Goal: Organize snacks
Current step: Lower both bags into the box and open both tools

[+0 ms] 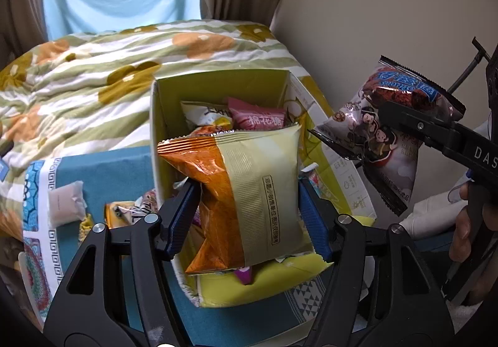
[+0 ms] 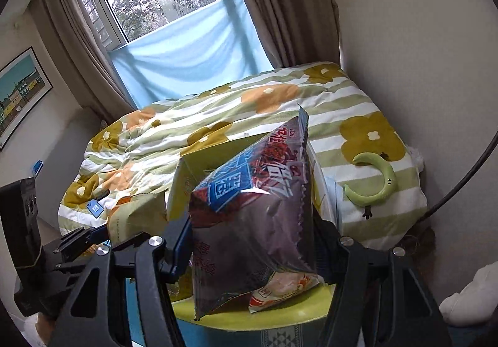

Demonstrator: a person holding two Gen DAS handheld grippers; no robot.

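My left gripper (image 1: 249,210) is shut on an orange and pale-gold snack bag (image 1: 246,194), held upright over the open yellow-green cardboard box (image 1: 218,82). The box holds a pink packet (image 1: 258,118) and a white-yellow packet (image 1: 205,115). My right gripper (image 2: 252,250) is shut on a dark purple snack bag with blue lettering (image 2: 252,213); in the left wrist view that bag (image 1: 386,132) hangs to the right of the box, beside the wall. The box (image 2: 218,157) lies behind and below the purple bag in the right wrist view.
The box stands on a teal patterned cloth (image 1: 105,172) with loose small packets (image 1: 65,203) to its left. A floral quilt (image 1: 109,67) covers the bed behind. A green crescent toy (image 2: 376,185) lies on the quilt. A wall (image 1: 389,4) stands at right.
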